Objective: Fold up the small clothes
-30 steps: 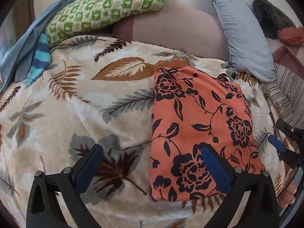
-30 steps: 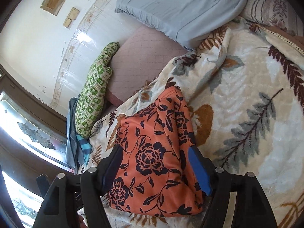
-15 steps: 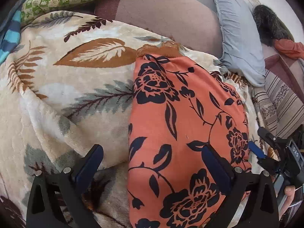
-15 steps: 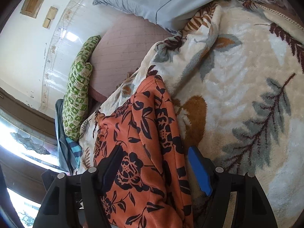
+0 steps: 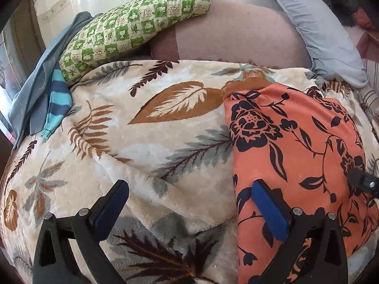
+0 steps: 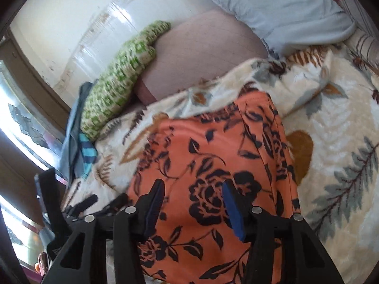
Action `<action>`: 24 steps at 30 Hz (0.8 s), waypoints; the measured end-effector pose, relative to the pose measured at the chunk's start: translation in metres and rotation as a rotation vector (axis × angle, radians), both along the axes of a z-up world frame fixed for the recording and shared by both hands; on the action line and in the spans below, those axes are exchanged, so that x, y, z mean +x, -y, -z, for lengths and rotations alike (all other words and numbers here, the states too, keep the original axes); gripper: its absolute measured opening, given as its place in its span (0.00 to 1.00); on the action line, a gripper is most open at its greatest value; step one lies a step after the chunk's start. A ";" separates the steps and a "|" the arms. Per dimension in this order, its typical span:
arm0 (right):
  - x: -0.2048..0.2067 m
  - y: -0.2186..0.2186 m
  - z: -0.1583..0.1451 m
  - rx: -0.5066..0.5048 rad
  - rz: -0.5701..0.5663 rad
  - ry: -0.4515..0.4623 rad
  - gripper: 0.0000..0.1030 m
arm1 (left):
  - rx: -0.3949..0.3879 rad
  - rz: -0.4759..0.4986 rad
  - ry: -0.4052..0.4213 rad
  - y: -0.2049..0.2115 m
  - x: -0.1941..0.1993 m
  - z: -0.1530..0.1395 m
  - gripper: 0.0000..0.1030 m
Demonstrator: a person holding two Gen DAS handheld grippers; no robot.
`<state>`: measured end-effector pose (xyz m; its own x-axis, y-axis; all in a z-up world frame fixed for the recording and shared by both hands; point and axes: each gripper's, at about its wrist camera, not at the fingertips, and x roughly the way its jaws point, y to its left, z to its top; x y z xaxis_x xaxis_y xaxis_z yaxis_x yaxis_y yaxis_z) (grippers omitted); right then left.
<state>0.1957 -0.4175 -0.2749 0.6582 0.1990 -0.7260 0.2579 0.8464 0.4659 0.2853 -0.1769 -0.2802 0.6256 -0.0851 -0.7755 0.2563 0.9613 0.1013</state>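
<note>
An orange garment (image 5: 296, 146) with a black flower print lies folded lengthwise on the leaf-patterned blanket (image 5: 142, 130). My left gripper (image 5: 189, 187) stands open above the garment's left edge, one finger over the blanket and the other over the orange cloth. In the right wrist view my right gripper (image 6: 193, 185) hovers over the near part of the garment (image 6: 213, 146). Its jaws are closing with the cloth below and between them, and the pads do not visibly press on it. A tip of the right gripper (image 5: 364, 182) shows at the garment's right side.
A green checked pillow (image 5: 132, 23), a mauve cushion (image 5: 236, 30) and a pale blue pillow (image 5: 319, 23) line the back. A blue cloth with a striped garment (image 5: 56, 101) hangs at the left edge. A window (image 6: 14, 123) is on the left.
My right gripper has slid left so both fingers are over the garment, and its jaws have narrowed. My left gripper has shifted so only its right finger is over the cloth.
</note>
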 end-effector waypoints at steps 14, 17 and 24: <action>-0.015 -0.008 -0.023 -0.007 0.066 0.128 0.46 | 0.023 -0.019 0.038 -0.004 -0.006 -0.021 1.00; -0.017 -0.006 -0.025 -0.012 0.077 0.139 0.46 | 0.015 -0.023 0.054 -0.006 -0.007 -0.026 1.00; -0.015 0.001 -0.022 0.015 0.094 0.131 0.46 | 0.008 -0.019 0.082 -0.007 -0.007 -0.031 1.00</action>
<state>0.1803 -0.4190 -0.2528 0.7634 0.1420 -0.6301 0.2720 0.8142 0.5129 0.2783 -0.1694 -0.2489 0.6882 -0.0665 -0.7225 0.2285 0.9650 0.1289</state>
